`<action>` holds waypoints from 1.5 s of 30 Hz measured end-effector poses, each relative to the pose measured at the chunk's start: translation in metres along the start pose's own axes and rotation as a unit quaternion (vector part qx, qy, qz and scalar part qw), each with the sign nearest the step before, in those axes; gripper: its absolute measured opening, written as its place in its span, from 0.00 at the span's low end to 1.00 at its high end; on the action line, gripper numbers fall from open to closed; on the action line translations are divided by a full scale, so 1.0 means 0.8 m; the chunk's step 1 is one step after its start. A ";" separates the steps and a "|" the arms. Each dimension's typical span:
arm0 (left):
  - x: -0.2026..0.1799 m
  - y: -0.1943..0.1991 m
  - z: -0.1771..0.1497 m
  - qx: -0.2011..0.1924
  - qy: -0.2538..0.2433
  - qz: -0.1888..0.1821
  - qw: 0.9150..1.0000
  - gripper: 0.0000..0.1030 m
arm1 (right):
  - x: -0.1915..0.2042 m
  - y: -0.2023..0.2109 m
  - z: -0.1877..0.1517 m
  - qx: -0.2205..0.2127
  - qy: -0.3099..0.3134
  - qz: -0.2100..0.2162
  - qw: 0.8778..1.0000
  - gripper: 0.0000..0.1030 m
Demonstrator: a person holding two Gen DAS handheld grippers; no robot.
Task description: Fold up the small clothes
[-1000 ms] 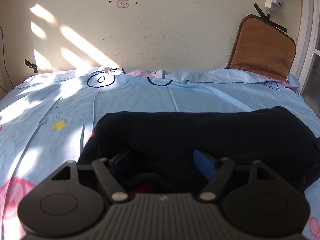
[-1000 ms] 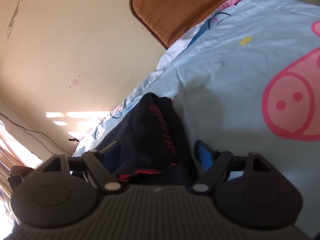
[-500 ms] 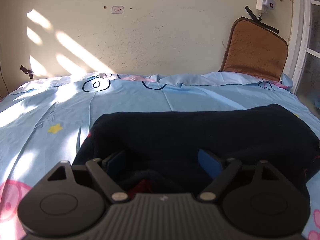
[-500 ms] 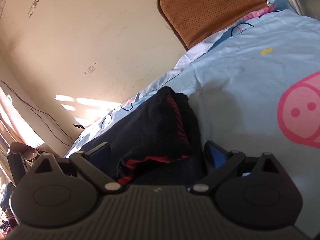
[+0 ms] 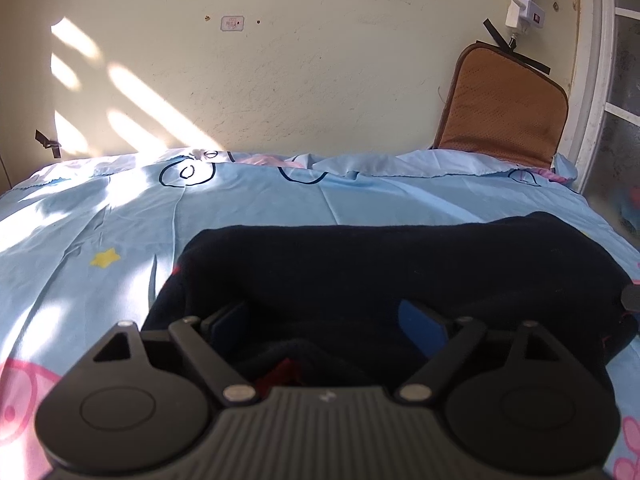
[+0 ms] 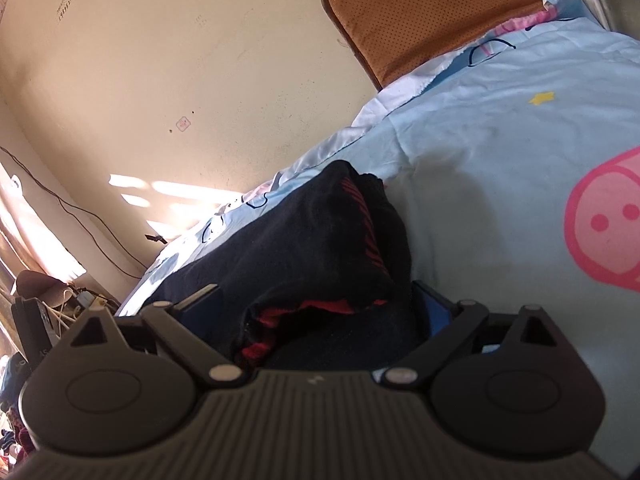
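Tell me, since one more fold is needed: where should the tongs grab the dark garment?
Probably the near hem of the dark garment, coming in low over the bedsheet: its red-trimmed edge lies loose and raised there, while the far edge is a closed fold.

Left tool (image 5: 326,320), lower centre of its frame: jaws spread wide, blue pads (image 5: 420,320) apart, pointing slightly downward. Right tool (image 6: 316,304), lower centre of its frame: rolled to one side, jaws wide and closing, dark cloth between them.
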State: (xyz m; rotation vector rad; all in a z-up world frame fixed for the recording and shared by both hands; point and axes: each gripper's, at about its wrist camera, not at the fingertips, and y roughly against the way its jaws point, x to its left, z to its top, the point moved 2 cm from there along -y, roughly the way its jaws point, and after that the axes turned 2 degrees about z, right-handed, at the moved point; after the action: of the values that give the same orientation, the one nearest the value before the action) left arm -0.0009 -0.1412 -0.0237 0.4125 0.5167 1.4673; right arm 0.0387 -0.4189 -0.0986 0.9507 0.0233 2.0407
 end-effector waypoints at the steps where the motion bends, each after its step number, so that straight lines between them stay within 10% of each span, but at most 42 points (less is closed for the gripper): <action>1: 0.001 0.001 0.002 0.003 0.001 -0.006 1.000 0.83 | 0.001 0.000 0.000 0.003 0.002 -0.008 1.000 0.78; 4: 0.008 0.009 0.016 0.018 0.019 -0.031 0.999 0.82 | -0.009 0.000 0.000 0.013 -0.028 -0.021 0.999 0.38; 7: 0.020 0.027 0.039 0.008 0.044 -0.060 0.997 0.77 | -0.005 0.004 0.003 0.008 -0.053 -0.004 0.999 0.25; 17: 0.089 0.078 0.112 -0.049 0.133 -0.111 0.984 0.80 | 0.153 -0.017 0.026 -0.008 0.146 0.065 0.987 0.22; 27: 0.190 0.098 0.086 -0.058 0.212 -0.081 0.972 0.89 | 0.287 -0.153 -0.073 0.127 0.346 0.115 0.922 0.09; 39: 0.091 0.003 0.119 0.027 0.094 -0.163 0.982 1.00 | 0.235 -0.186 -0.063 0.178 0.237 0.166 0.941 0.07; 41: 0.071 -0.016 0.118 0.037 0.069 -0.163 0.983 0.84 | 0.234 -0.180 -0.063 0.168 0.235 0.162 0.944 0.07; 42: 0.067 -0.019 0.118 0.044 0.065 -0.173 0.982 0.49 | 0.233 -0.175 -0.062 0.162 0.236 0.159 0.945 0.10; 45: 0.077 -0.007 0.125 0.043 0.081 -0.188 0.978 0.10 | 0.241 -0.143 -0.056 0.136 0.240 0.179 0.944 0.27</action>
State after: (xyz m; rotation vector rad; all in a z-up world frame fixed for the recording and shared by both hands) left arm 0.0618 -0.0756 0.0508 0.2470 0.7473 1.1192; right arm 0.0252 -0.1956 -0.0511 0.6239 0.4332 2.6184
